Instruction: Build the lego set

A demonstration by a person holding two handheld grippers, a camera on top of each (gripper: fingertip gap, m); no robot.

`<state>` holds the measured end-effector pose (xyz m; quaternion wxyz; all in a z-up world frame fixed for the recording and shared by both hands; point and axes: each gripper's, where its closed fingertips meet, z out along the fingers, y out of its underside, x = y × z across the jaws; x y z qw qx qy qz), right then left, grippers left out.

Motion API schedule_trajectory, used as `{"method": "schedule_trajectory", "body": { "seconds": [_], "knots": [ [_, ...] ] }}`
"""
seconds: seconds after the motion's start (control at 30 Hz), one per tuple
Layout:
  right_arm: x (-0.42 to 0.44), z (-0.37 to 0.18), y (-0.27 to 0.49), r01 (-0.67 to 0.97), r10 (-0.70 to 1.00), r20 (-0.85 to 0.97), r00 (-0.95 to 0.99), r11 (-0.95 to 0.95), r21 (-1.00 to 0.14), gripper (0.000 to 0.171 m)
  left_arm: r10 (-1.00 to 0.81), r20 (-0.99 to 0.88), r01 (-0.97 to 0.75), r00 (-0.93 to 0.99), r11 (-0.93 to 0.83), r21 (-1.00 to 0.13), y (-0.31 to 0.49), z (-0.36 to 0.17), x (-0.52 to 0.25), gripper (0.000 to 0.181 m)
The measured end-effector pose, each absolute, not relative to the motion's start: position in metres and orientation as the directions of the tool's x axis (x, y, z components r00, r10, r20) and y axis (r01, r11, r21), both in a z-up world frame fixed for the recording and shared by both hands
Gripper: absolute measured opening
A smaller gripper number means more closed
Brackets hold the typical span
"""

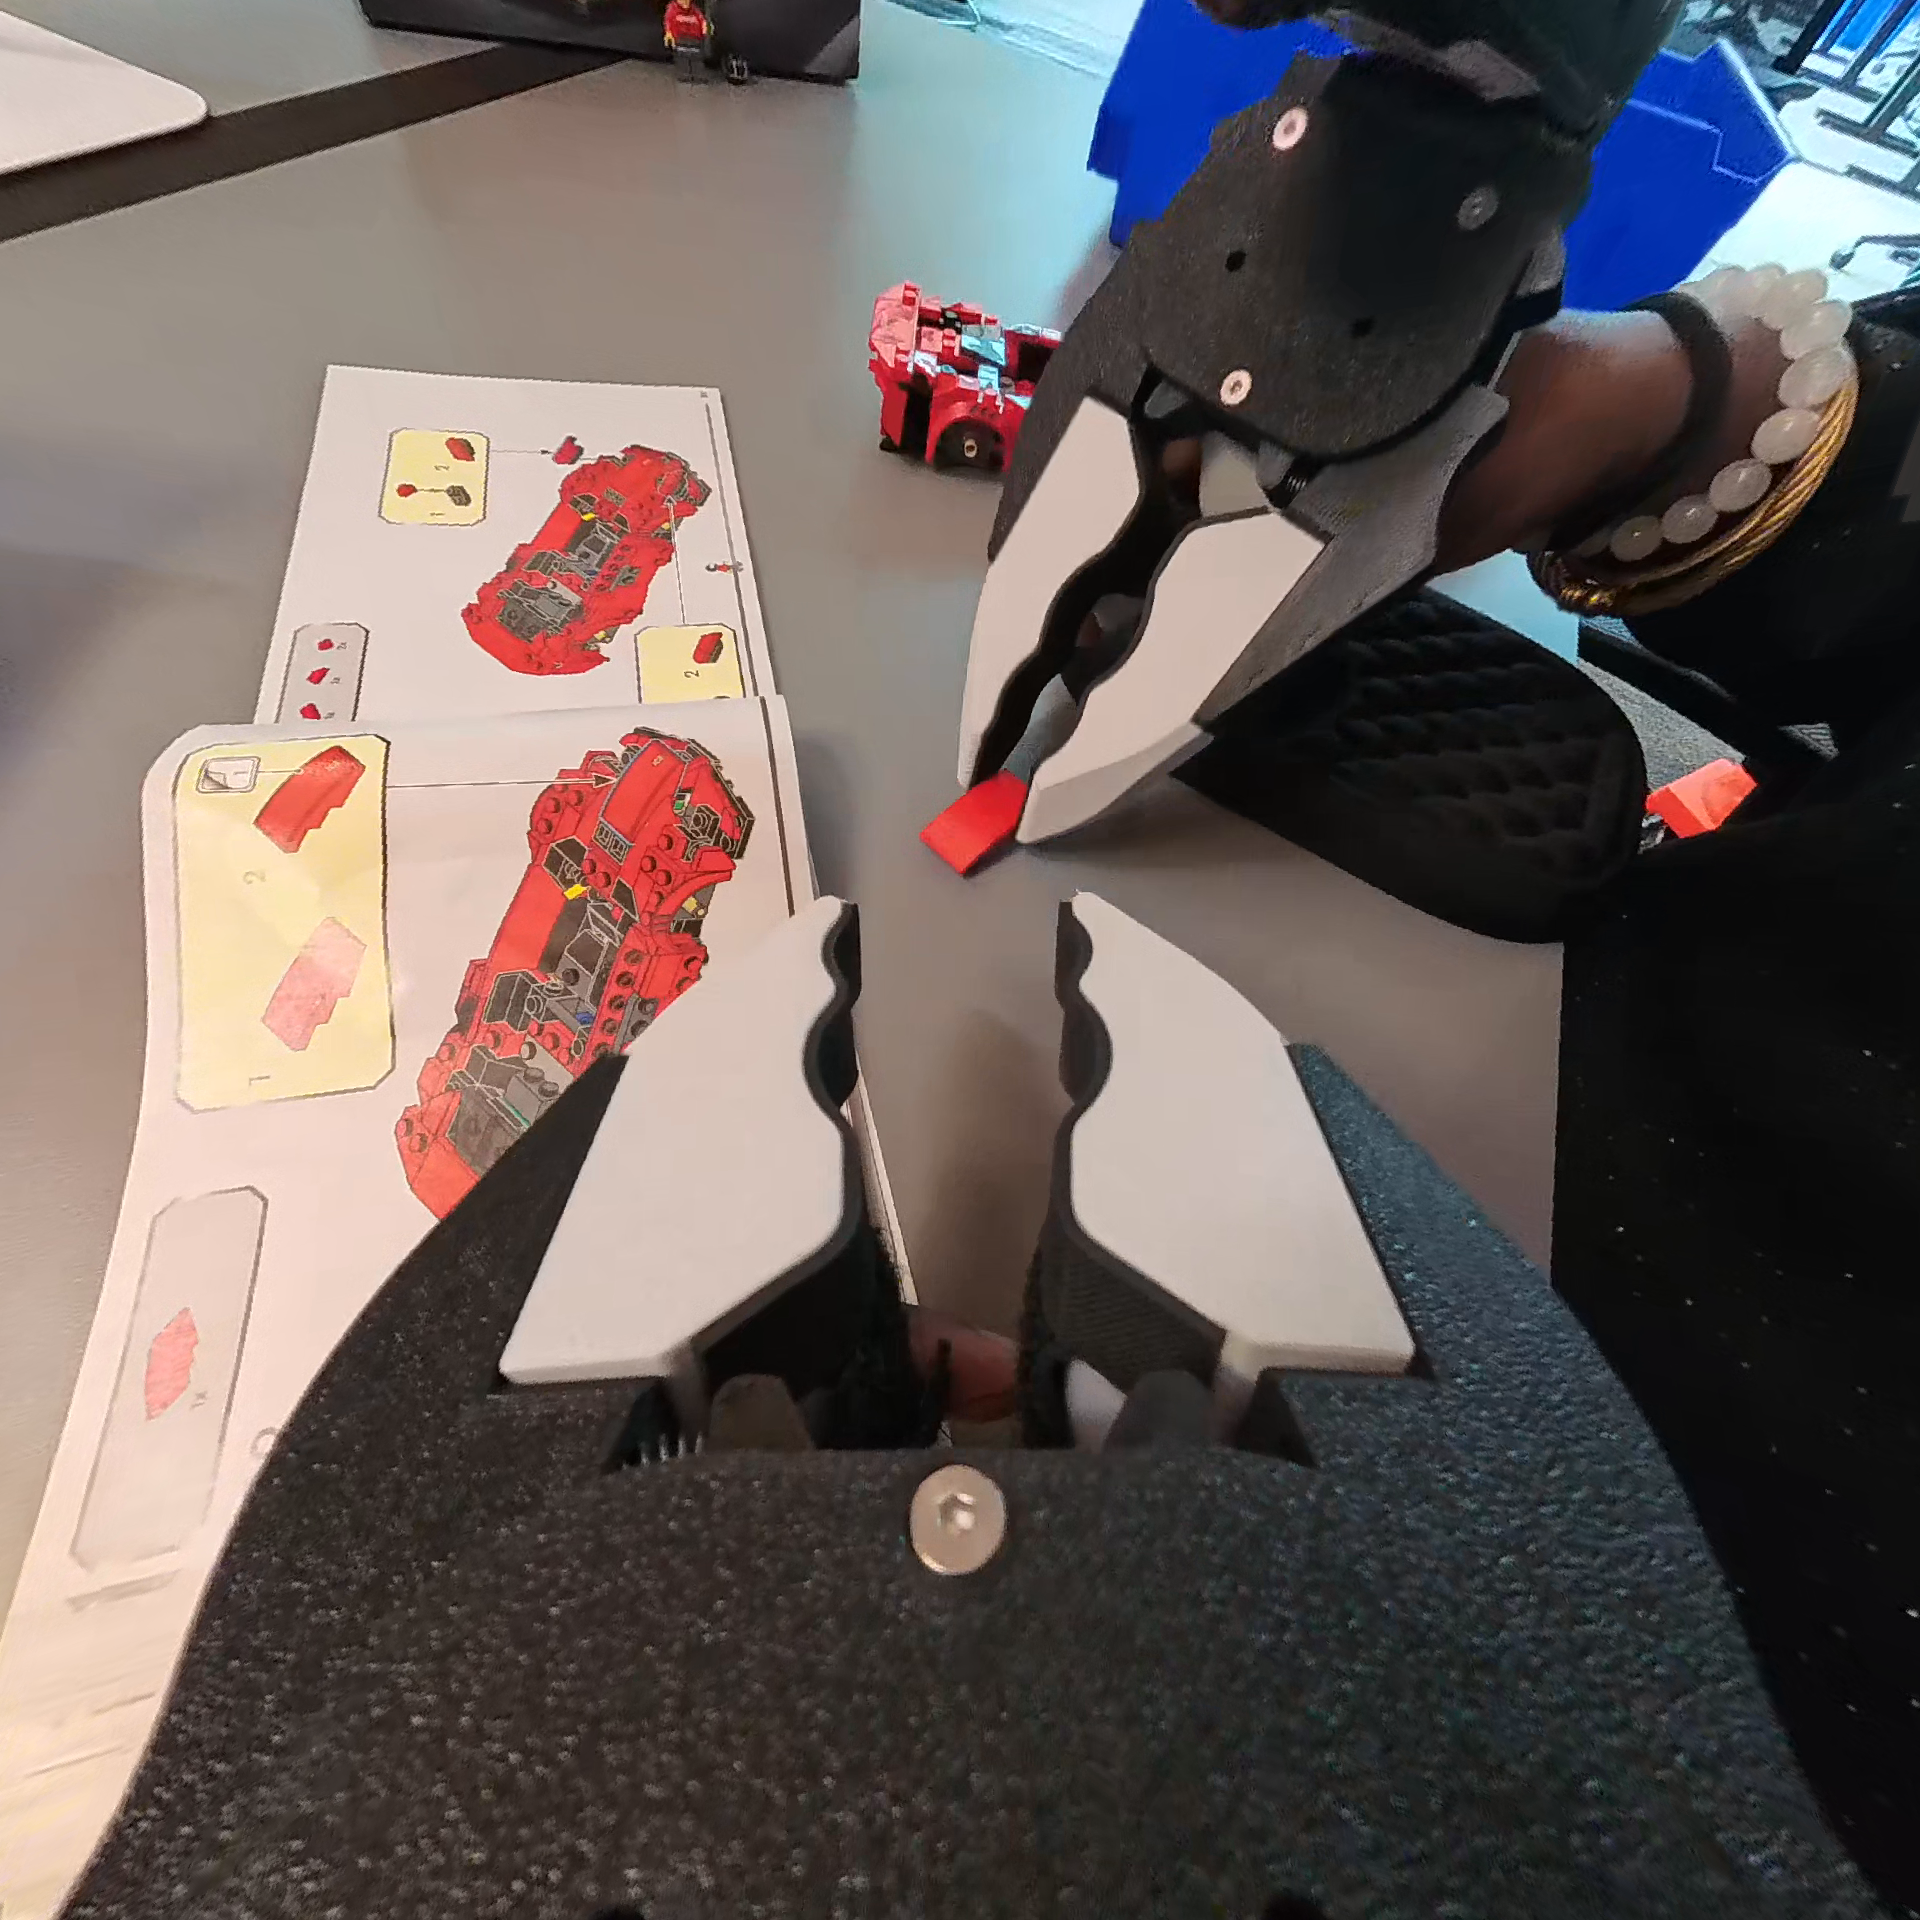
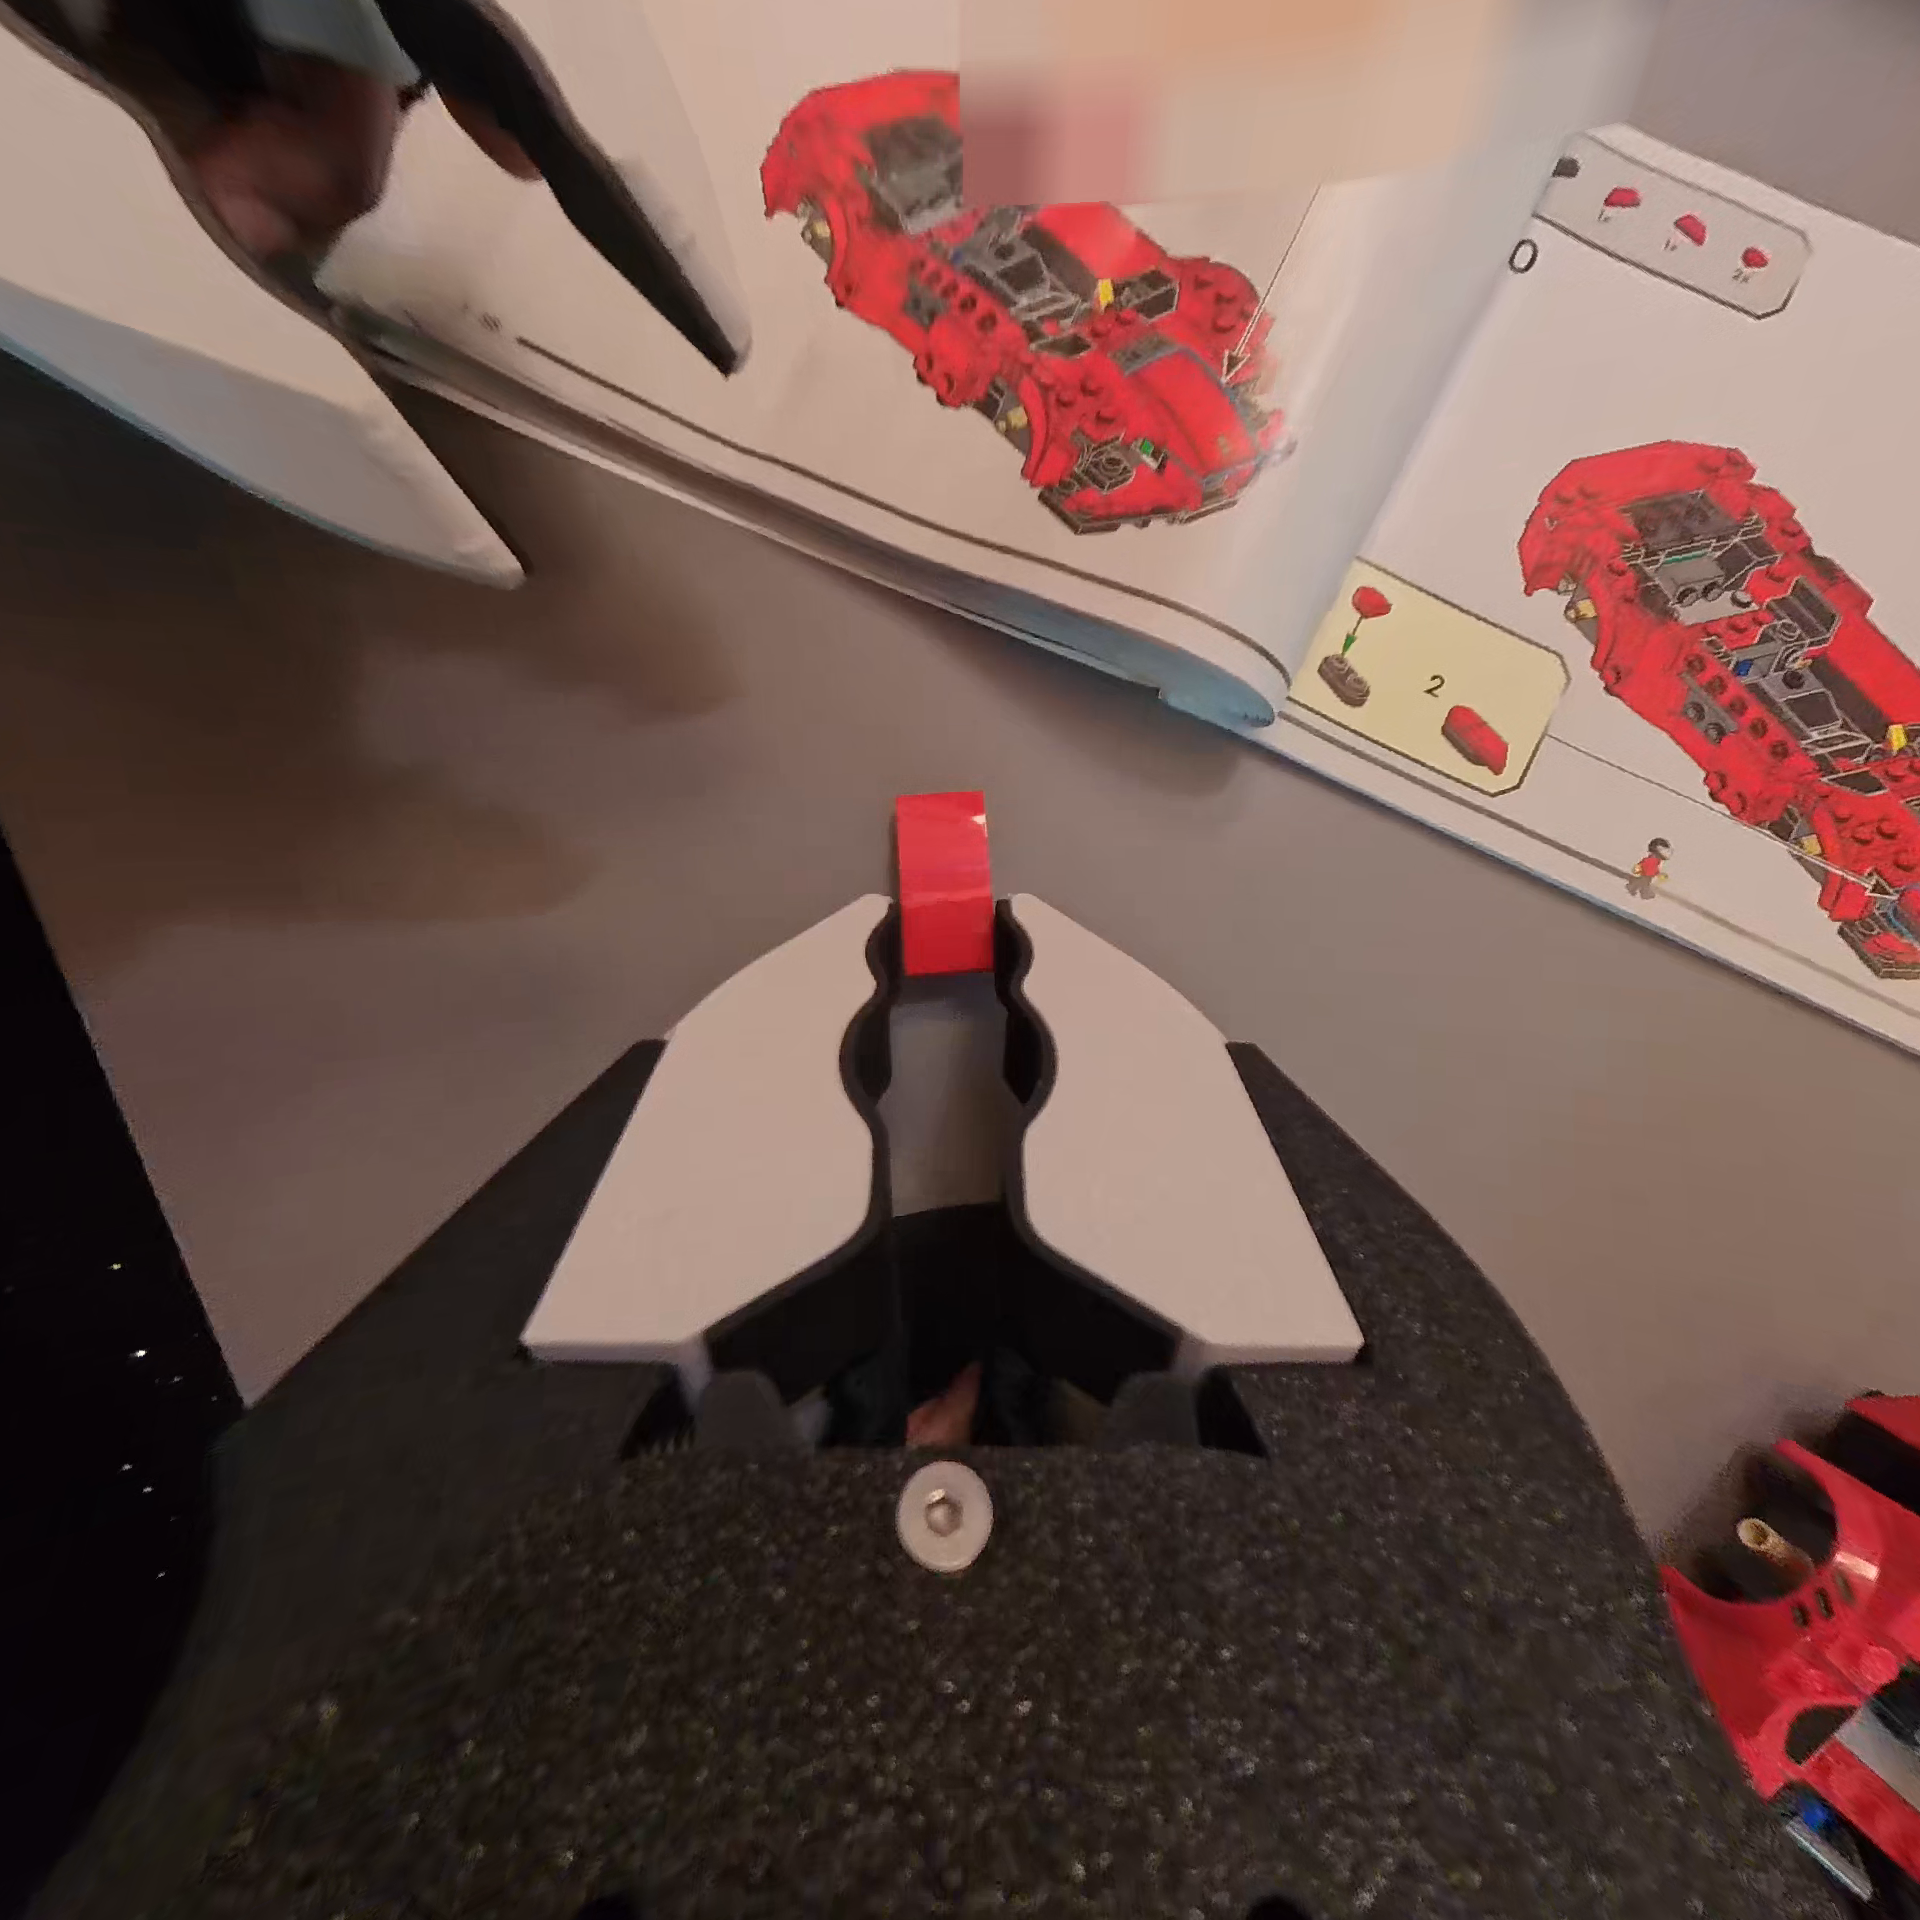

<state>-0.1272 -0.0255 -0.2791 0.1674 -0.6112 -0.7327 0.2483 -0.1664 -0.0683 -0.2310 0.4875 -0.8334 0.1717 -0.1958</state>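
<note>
My right gripper (image 2: 943, 920) is shut on a small red slope brick (image 2: 940, 888), held at the fingertips with its far end low over the grey table. In the left wrist view the right gripper (image 1: 1003, 805) comes down from the upper right with the brick (image 1: 971, 826) touching the table. My left gripper (image 1: 961, 914) is open and empty, just short of the brick, beside the open instruction booklet (image 1: 468, 935). It also shows blurred in the right wrist view (image 2: 618, 468). The partly built red car (image 1: 961, 379) sits farther back; it also shows in the right wrist view (image 2: 1808, 1621).
The booklet (image 2: 1195, 499) lies open left of the brick. A loose red piece (image 1: 1704, 795) lies at the right by a black mesh surface (image 1: 1455, 748). A minifigure (image 1: 686, 36) stands before a dark box at the far edge. A blue object (image 1: 1195, 104) is behind. About 8 cm separates my left fingertips from my right.
</note>
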Motion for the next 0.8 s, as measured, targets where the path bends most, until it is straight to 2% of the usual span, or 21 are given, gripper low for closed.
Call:
{"method": "schedule_trajectory", "body": {
  "seconds": [0.1, 0.17, 0.3, 0.5, 0.7, 0.8],
  "knots": [
    [-0.126, -0.28, -0.027, 0.814, 0.977, -0.051, -0.209, 0.145, -0.562, 0.019, -0.473, 0.161, -0.093, 0.866, -0.469, -0.879, -0.07, -0.232, -0.167, 0.036],
    [-0.123, -0.28, -0.028, 0.819, 0.976, -0.057, -0.211, 0.145, -0.555, 0.033, -0.47, 0.158, -0.096, 0.869, -0.472, -0.877, -0.072, -0.233, -0.169, 0.036],
    [-0.112, -0.277, -0.025, 0.821, 0.976, -0.057, -0.209, 0.143, -0.553, 0.037, -0.463, 0.151, -0.103, 0.873, -0.478, -0.872, -0.074, -0.234, -0.172, 0.036],
    [-0.113, -0.272, -0.022, 0.792, 0.972, -0.079, -0.22, 0.13, -0.597, 0.016, -0.467, 0.153, -0.112, 0.871, -0.492, -0.864, -0.07, -0.237, -0.168, 0.035],
    [-0.119, -0.279, -0.026, 0.789, 0.959, -0.095, -0.268, 0.162, -0.593, 0.02, -0.499, 0.11, -0.186, 0.86, -0.506, -0.842, -0.067, -0.243, -0.156, 0.036],
    [-0.121, -0.279, -0.025, 0.782, 0.955, -0.08, -0.285, 0.184, -0.595, 0.016, -0.505, 0.105, -0.198, 0.857, -0.51, -0.837, -0.068, -0.244, -0.153, 0.036]
  ]
}}
